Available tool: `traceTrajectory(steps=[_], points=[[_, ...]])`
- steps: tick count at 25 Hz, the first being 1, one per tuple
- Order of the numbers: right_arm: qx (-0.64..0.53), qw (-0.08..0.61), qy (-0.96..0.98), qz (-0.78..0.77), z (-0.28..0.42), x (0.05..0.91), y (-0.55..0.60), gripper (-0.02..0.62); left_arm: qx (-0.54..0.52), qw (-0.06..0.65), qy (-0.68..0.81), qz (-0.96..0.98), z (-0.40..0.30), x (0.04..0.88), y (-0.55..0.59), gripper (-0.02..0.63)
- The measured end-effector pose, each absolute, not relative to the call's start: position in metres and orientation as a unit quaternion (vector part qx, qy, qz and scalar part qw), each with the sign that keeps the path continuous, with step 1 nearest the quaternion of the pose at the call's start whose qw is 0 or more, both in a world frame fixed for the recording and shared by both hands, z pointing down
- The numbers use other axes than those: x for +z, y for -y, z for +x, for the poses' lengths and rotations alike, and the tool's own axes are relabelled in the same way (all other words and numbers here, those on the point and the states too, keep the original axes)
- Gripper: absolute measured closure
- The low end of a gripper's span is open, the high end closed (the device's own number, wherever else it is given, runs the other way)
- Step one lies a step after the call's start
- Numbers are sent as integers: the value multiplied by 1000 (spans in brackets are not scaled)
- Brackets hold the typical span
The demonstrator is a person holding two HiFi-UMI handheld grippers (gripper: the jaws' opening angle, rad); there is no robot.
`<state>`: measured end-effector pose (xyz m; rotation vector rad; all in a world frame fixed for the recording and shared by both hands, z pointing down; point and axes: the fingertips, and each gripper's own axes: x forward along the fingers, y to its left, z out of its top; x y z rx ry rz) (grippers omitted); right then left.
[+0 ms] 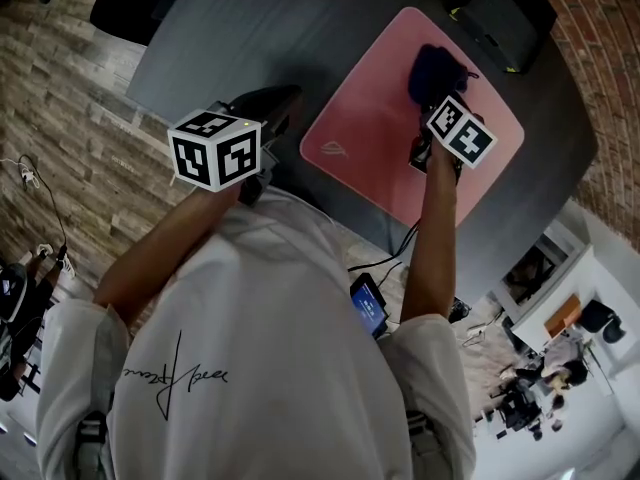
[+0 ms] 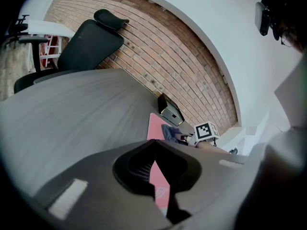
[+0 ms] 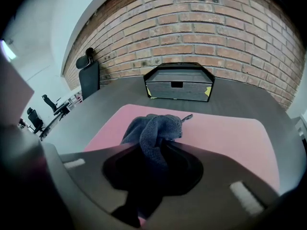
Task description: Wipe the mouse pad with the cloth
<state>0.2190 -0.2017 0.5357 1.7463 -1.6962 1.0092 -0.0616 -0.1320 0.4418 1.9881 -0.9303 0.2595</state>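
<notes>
A pink mouse pad (image 1: 380, 138) lies on the dark grey table (image 1: 250, 38). A dark blue cloth (image 1: 435, 73) rests bunched on the pad's far part. My right gripper (image 1: 432, 118) is shut on the cloth (image 3: 156, 133), which hangs out between its jaws onto the mouse pad (image 3: 230, 138). My left gripper (image 1: 275, 118) sits over the table just left of the pad, shut with nothing in it. In the left gripper view the pad (image 2: 160, 181) shows through the jaws, with the cloth (image 2: 170, 133) beyond.
A black box (image 3: 178, 83) with yellow corners stands on the table behind the pad, against a brick wall. A black office chair (image 2: 88, 44) stands past the table's far side. A phone (image 1: 368, 306) and cable hang at the person's waist.
</notes>
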Motion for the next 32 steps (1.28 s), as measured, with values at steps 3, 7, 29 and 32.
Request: traceTrajectory(steps=[3,7,29,32], points=[[371,251,628,636,208,537,206,515,105,448,381,802,-67,443,134,597],[378,245,633,630,196,538,209,515,107,451,380,801,-71,444,134,597],[389,226,669,592,147,518,179,509,102,450,364,809,-68,441,114,597],[386,221,673,591,146,514,170,510,104,447,359,813,-66,440,107,597]])
